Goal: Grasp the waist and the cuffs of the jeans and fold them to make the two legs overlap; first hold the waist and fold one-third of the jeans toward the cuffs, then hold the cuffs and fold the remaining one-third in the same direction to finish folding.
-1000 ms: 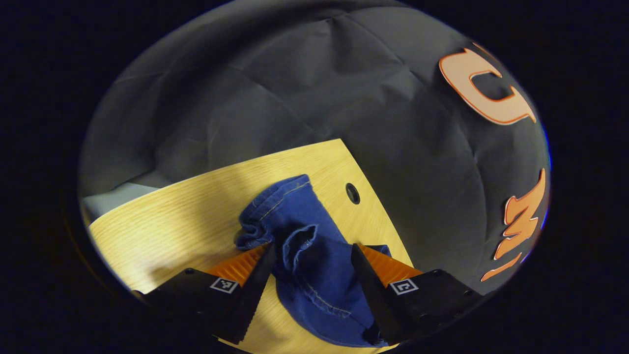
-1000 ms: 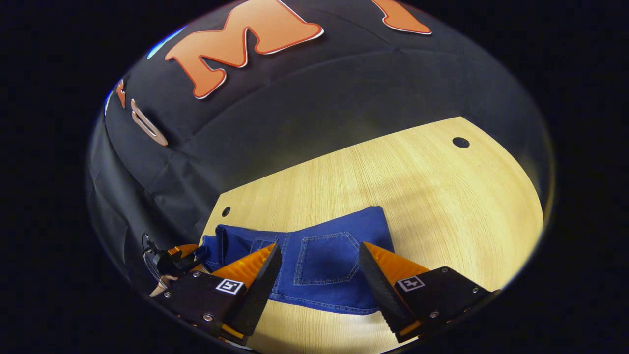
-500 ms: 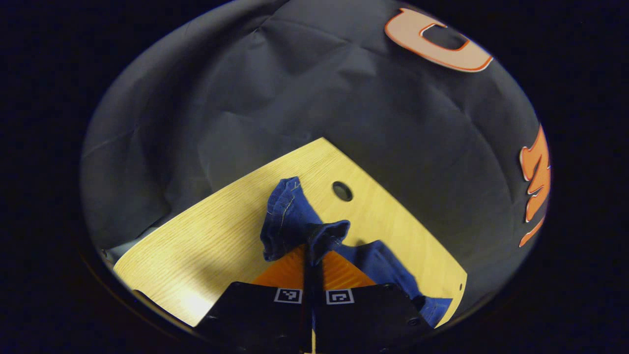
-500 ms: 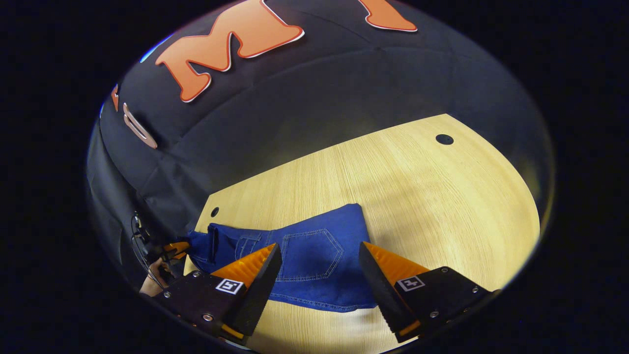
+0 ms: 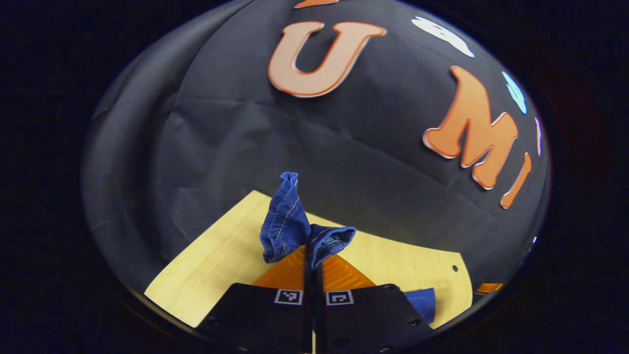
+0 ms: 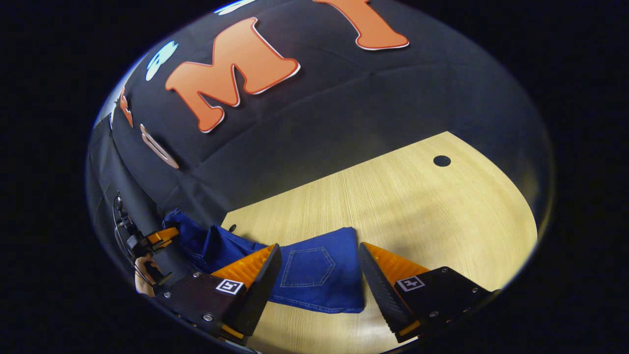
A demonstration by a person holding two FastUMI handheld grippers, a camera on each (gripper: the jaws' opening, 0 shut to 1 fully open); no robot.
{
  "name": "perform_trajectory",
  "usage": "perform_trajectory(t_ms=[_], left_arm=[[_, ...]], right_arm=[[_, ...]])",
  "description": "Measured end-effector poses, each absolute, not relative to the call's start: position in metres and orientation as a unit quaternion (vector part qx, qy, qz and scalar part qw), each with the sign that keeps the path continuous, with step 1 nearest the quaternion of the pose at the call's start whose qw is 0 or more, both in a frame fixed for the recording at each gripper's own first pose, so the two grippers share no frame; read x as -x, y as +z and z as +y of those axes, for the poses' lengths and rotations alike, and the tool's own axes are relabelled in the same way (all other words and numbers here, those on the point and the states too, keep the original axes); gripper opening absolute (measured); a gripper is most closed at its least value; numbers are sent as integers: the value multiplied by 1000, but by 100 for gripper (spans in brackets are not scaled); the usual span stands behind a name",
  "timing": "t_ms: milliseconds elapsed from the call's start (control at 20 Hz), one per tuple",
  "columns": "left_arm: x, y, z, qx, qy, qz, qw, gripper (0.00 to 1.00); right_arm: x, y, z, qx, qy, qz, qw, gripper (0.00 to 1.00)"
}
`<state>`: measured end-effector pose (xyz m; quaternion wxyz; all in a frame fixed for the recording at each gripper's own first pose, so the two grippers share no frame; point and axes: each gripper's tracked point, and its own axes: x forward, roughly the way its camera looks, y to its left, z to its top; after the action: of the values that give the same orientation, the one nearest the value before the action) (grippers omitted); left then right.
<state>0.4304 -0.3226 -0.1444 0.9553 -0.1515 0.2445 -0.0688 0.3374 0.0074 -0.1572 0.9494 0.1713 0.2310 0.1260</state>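
The blue jeans [image 6: 314,275] lie on the light wooden table [image 6: 422,216], back pocket up, at the waist end. My right gripper [image 6: 319,255] hovers open over that end, one finger on each side of the pocket, gripping nothing. The leg part [image 6: 196,241] rises off the table toward my left gripper [image 6: 159,236] at the far left, held by a hand [image 6: 142,275]. In the left gripper view, my left gripper [image 5: 312,253] is shut on a bunched cuff [image 5: 290,221], which sticks up above the fingertips. More denim [image 5: 420,302] shows low on the right.
The black booth wall runs close behind the table in both views. The table has a round hole [image 6: 442,161] near its far right corner and a small one [image 6: 232,227] by the lifted leg. Bare wood spreads to the right of the jeans.
The left gripper shut on the cuff, then rose and swung, pulling the leg off the table. The right gripper stayed open over the waist end, which shifted slightly left.
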Motion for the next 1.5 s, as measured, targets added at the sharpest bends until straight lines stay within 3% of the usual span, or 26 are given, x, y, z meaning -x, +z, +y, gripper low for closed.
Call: perform_trajectory(t_ms=[350, 700, 1000, 1250, 1500], left_arm=[[-390, -104, -496, 124, -168, 254, 944, 2], [-356, -174, -640, 49, -217, 308, 925, 3], [-322, -261, -680, -23, -211, 372, 903, 3], [-293, -327, -691, -103, -170, 416, 887, 3], [-277, -359, -699, -182, -175, 428, 868, 3]], right_arm=[[-312, -138, -70, -216, 112, 195, 950, 98], [-294, -157, -135, -240, 76, 198, 947, 98], [-292, -165, -147, -232, 73, 203, 948, 98], [-285, -169, -150, -220, 64, 206, 951, 98], [-270, -177, -157, -191, 54, 218, 955, 98]])
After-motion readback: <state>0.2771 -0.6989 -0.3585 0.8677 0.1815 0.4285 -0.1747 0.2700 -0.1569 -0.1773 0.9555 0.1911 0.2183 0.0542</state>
